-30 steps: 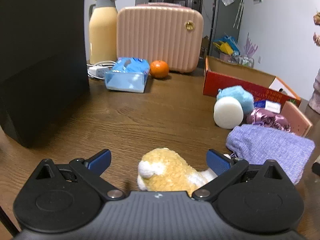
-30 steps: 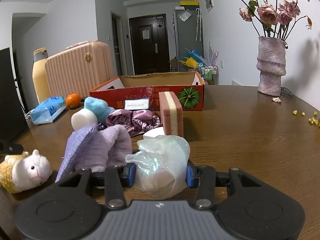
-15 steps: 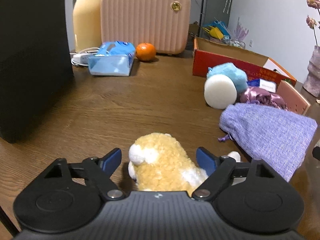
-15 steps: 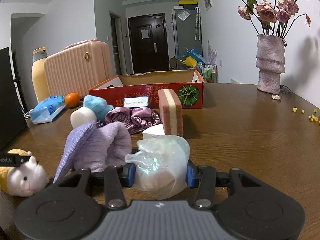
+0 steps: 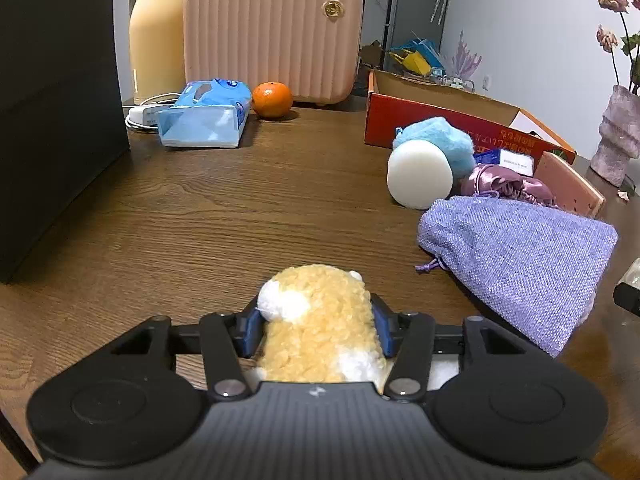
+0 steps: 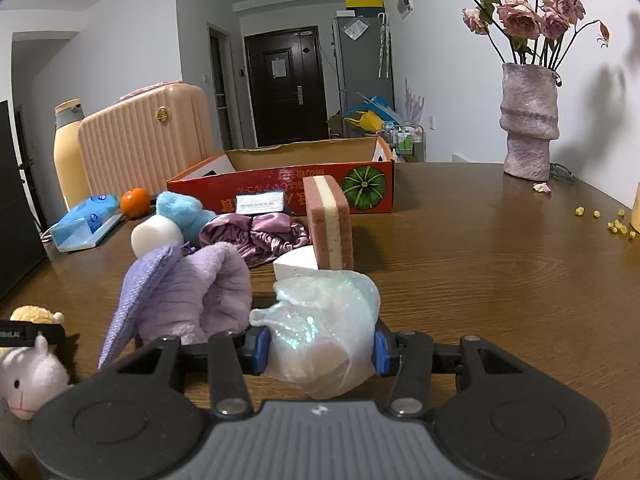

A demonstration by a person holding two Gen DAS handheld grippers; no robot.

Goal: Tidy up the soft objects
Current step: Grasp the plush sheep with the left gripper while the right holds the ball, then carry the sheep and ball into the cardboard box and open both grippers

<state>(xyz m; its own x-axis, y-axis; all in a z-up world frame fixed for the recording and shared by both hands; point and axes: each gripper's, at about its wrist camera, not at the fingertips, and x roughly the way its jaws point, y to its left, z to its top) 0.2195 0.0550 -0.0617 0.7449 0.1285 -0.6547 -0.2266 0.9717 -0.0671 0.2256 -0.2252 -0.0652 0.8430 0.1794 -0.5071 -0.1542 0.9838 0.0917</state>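
Note:
My left gripper (image 5: 316, 330) is shut on a yellow and white plush sheep (image 5: 316, 320), its blue pads pressing the woolly body from both sides on the wooden table (image 5: 200, 220). The sheep's white face (image 6: 28, 376) shows at the far left of the right wrist view. My right gripper (image 6: 318, 344) is shut on a shiny iridescent pouch (image 6: 320, 328). A purple cloth bag (image 5: 520, 256) lies to the right of the sheep, also seen as the purple cloth bag (image 6: 184, 292) left of the pouch. Behind it sit a white foam cylinder (image 5: 420, 174), a blue fluffy ball (image 5: 440, 140) and a purple satin cap (image 6: 256, 236).
An open red cardboard box (image 6: 288, 184) stands behind the pile, with a pink and cream sponge (image 6: 330, 224) upright before it. A pink case (image 5: 272, 36), yellow flask (image 5: 154, 32), tissue pack (image 5: 204, 116) and orange (image 5: 272, 98) line the back. A flower vase (image 6: 528, 120) stands right. A black block (image 5: 56, 100) stands left.
The left gripper's jaws have come together from wide open onto the plush sheep, and the gripper has sunk a little toward it. The right gripper has kept still with the pouch.

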